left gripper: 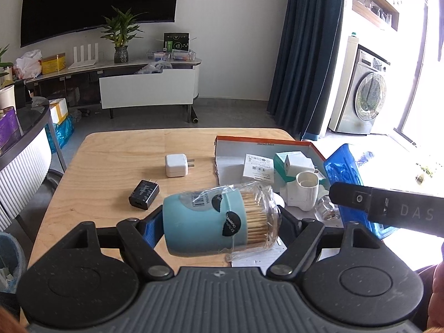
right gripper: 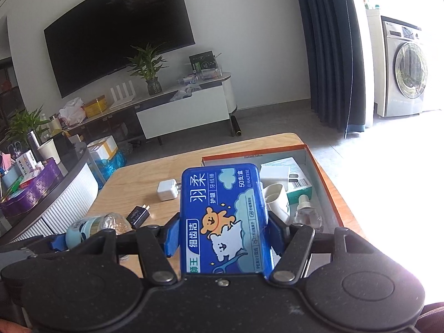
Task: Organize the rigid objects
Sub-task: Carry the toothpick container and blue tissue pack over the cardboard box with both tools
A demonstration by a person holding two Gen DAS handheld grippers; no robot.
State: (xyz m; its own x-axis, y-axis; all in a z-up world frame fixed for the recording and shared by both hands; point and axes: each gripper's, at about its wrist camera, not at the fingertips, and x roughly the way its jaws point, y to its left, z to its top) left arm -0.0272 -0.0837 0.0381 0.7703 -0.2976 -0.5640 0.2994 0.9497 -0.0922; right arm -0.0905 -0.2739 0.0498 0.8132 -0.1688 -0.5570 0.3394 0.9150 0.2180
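Note:
My left gripper point(left gripper: 219, 222) is shut on a blue toothpick jar point(left gripper: 211, 222) with a clear lid, held sideways above the wooden table point(left gripper: 111, 161); the jar also shows in the right wrist view point(right gripper: 91, 229). My right gripper point(right gripper: 222, 230) is shut on a blue floss-pick box point(right gripper: 222, 216) and holds it just left of the orange-rimmed open box point(right gripper: 319, 166). The floss box also shows in the left wrist view point(left gripper: 344, 172). A white charger point(left gripper: 176, 165) and a black charger point(left gripper: 144, 194) lie on the table.
The orange-rimmed box point(left gripper: 266, 140) holds cartons point(left gripper: 256, 166), a white pipe fitting point(left gripper: 302, 194) and a small clear bottle point(right gripper: 305, 213). A TV stand point(left gripper: 149, 83) and a washing machine point(left gripper: 366, 97) stand beyond the table. A curved counter point(left gripper: 25, 144) is at left.

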